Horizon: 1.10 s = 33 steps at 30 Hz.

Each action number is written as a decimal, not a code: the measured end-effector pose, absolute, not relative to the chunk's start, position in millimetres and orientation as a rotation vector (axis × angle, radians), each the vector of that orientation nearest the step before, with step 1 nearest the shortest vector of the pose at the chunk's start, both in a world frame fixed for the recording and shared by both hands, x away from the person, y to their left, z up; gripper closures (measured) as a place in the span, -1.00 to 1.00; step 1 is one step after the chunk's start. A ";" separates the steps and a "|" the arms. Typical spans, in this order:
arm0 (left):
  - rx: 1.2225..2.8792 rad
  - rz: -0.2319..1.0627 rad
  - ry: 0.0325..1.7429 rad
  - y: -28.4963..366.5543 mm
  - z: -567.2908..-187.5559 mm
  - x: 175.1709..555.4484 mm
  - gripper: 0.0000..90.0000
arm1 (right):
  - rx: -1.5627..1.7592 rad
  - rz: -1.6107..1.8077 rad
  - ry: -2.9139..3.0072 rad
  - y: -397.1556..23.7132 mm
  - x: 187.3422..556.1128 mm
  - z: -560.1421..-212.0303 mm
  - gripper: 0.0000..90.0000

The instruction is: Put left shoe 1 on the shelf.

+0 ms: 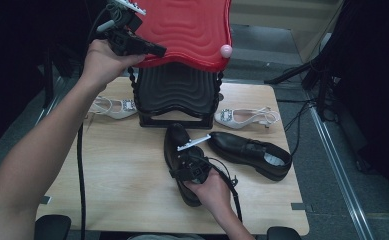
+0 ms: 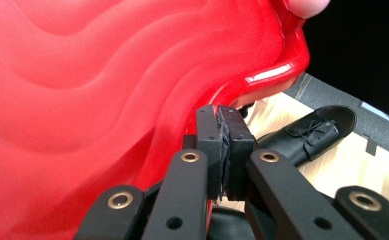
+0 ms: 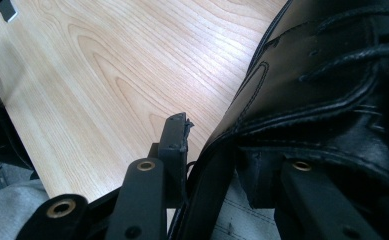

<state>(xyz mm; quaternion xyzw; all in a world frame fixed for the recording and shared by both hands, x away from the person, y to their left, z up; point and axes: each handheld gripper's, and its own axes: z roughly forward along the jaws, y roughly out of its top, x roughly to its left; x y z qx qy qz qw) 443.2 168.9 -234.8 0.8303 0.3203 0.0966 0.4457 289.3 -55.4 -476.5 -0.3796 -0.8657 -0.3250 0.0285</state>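
Observation:
A red wavy lid (image 1: 187,30) (image 2: 107,90) is tipped up over its black case (image 1: 174,95) at the back of the table. My left gripper (image 1: 158,50) (image 2: 223,145) is shut on the lid's left rim, pads pressed tight. A black lace-up shoe (image 1: 177,142) (image 3: 322,90) lies in front of the case. My right gripper (image 1: 181,161) (image 3: 217,150) straddles its side wall: one pad (image 3: 176,135) stands just outside the leather with a sliver of table showing between, and the other jaw is hidden inside the shoe.
A second black shoe (image 1: 249,152) (image 2: 307,135) lies to the right on the wooden table (image 1: 122,170). White sandals sit either side of the case, left (image 1: 112,107) and right (image 1: 244,117). A pink knob (image 1: 225,50) is on the lid's front rim.

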 end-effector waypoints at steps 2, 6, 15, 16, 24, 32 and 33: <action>2.056 0.252 0.806 168.7 -233.9 444.8 0.97 | -1.167 -1.023 -2.673 -56.3 287.6 -478.9 0.54; 2.048 0.242 0.826 170.7 -234.3 448.4 0.96 | -1.177 -1.025 -2.630 -60.0 290.9 -479.6 0.71; 2.065 0.270 0.863 172.3 -236.8 452.2 0.97 | -1.200 -1.008 -2.617 -65.6 293.7 -475.3 0.93; 2.066 0.272 0.864 172.7 -237.3 452.7 0.98 | -1.206 -1.014 -2.613 -66.8 293.9 -474.1 0.94; 2.073 0.281 0.862 171.8 -237.4 452.2 0.98 | -1.227 -1.063 -2.599 -84.9 298.6 -460.1 0.95; 2.076 0.284 0.871 171.2 -237.4 452.0 0.99 | -1.190 -1.146 -2.521 -98.7 306.4 -446.3 0.95; 2.077 0.284 0.870 171.3 -237.4 451.9 0.99 | -1.183 -1.145 -2.525 -98.2 306.2 -443.7 0.95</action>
